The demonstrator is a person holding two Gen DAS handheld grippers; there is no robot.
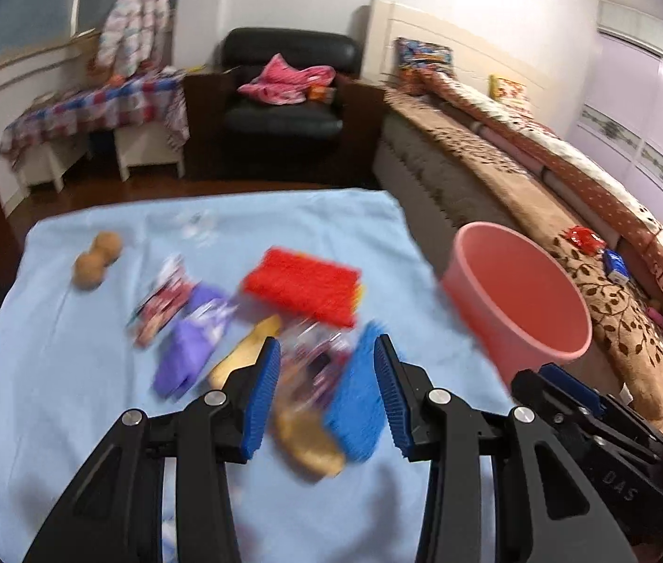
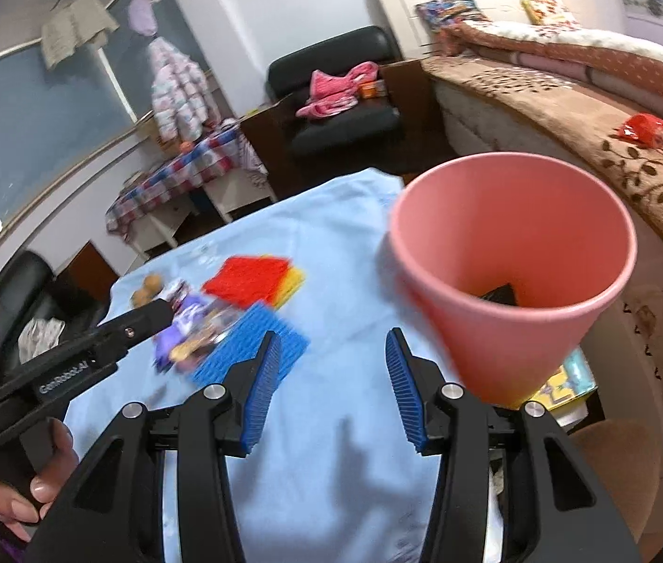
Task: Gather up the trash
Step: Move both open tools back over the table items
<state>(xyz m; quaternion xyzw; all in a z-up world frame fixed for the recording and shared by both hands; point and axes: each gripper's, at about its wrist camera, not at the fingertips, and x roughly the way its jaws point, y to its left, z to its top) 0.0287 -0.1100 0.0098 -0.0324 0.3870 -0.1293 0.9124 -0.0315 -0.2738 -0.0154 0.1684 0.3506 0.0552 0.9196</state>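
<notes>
Bedroom, blue-clothed table [image 1: 73, 375] with litter, pink bin [image 2: 509, 253], both hand-held grippers [image 1: 327, 394] [image 2: 334, 387] parted, empty

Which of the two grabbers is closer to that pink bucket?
Right. The right gripper sits just below and left of the pink bucket, not touching it. The left gripper hovers over the wrappers, farther left.

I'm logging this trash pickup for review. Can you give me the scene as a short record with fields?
surface: table under a light blue cloth
bin: pink bin, upright at the table's right edge, a dark item inside
wrappers: purple wrapper and red wrapper, in the pile mid-table
mats: red mat, blue mat
other: two brown balls
left tool: open, holds nothing
right tool: open, holds nothing
</notes>
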